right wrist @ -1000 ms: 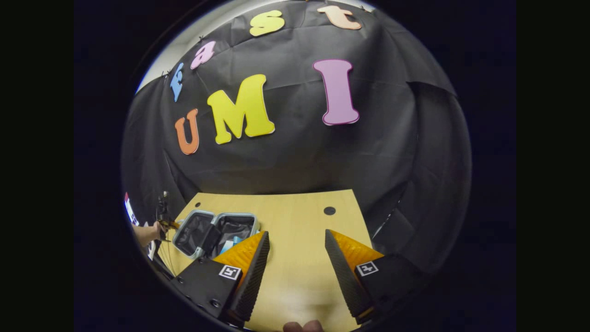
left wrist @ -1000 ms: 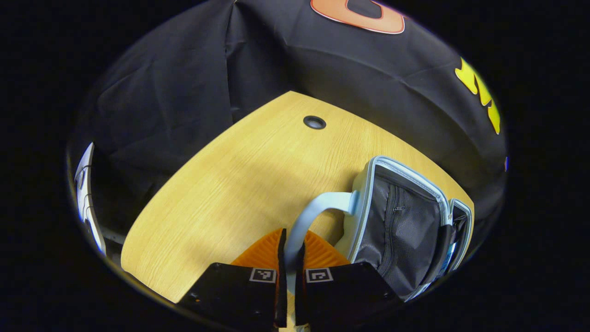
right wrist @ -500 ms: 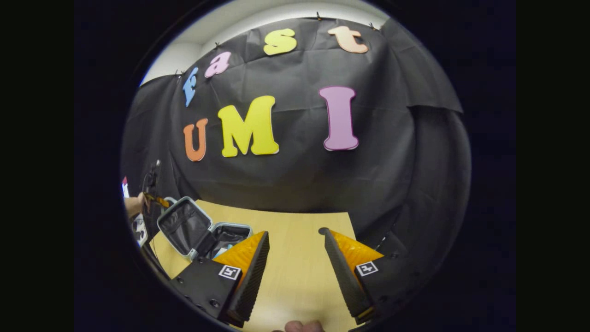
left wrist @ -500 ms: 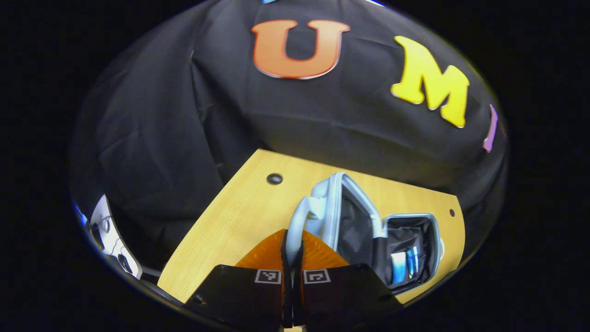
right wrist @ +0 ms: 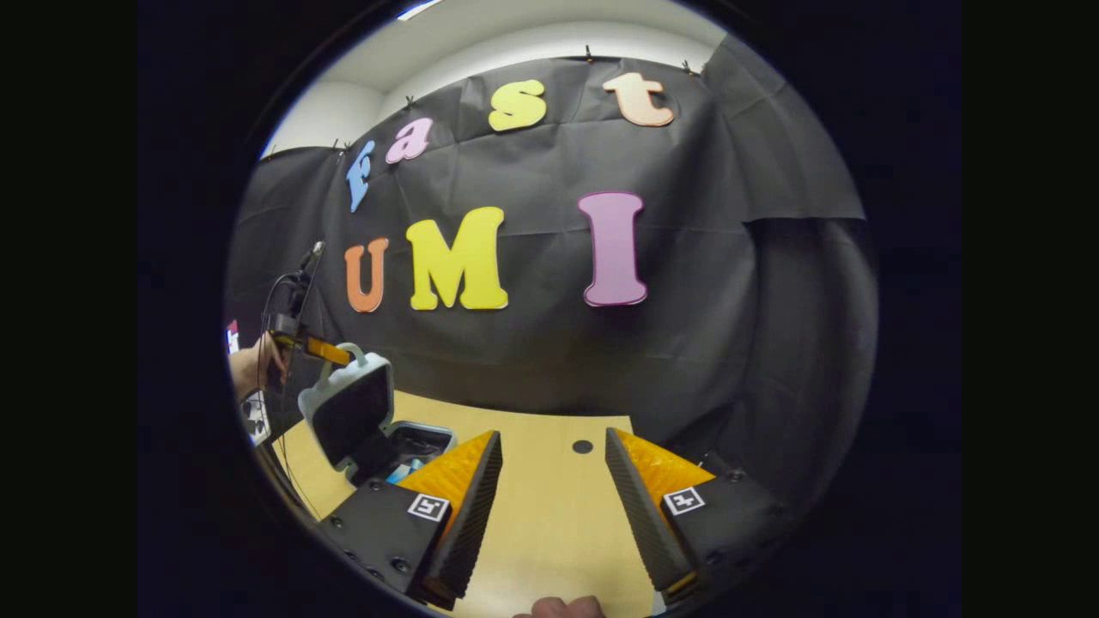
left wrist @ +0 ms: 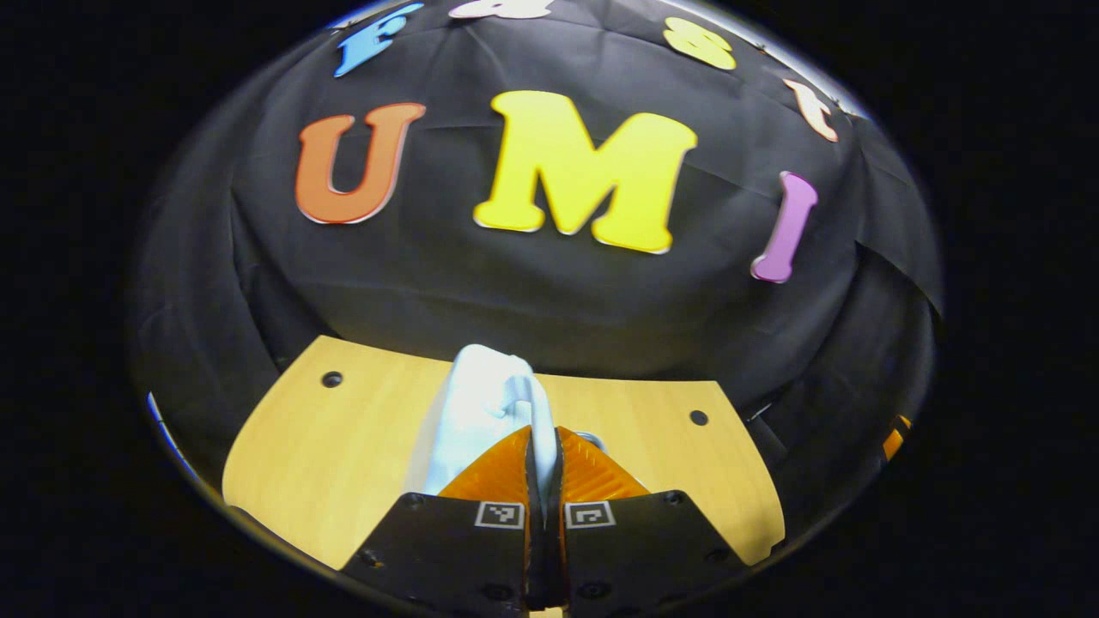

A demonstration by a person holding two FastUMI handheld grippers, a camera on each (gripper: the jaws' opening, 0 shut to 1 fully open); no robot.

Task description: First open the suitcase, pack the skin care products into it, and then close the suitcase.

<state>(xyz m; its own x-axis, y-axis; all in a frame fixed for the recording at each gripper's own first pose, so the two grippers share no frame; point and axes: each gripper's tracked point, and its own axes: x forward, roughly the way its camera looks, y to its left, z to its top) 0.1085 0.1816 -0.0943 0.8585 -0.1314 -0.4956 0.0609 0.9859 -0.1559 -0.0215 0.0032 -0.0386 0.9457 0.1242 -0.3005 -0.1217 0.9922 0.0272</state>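
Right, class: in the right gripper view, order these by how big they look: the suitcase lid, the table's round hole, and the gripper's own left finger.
1. Left finger: largest, though it sits nearest the camera, which inflates it.
2. Suitcase lid.
3. Round hole in the table: smallest.

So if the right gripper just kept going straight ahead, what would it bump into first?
Probably nothing close. The right gripper is open and aims over bare table, so it would likely reach the black cloth wall first. The suitcase sits off to its left. Depth is hard to judge.

Left gripper (left wrist: 543, 446) jaws pinch the suitcase's pale handle (left wrist: 534, 410).
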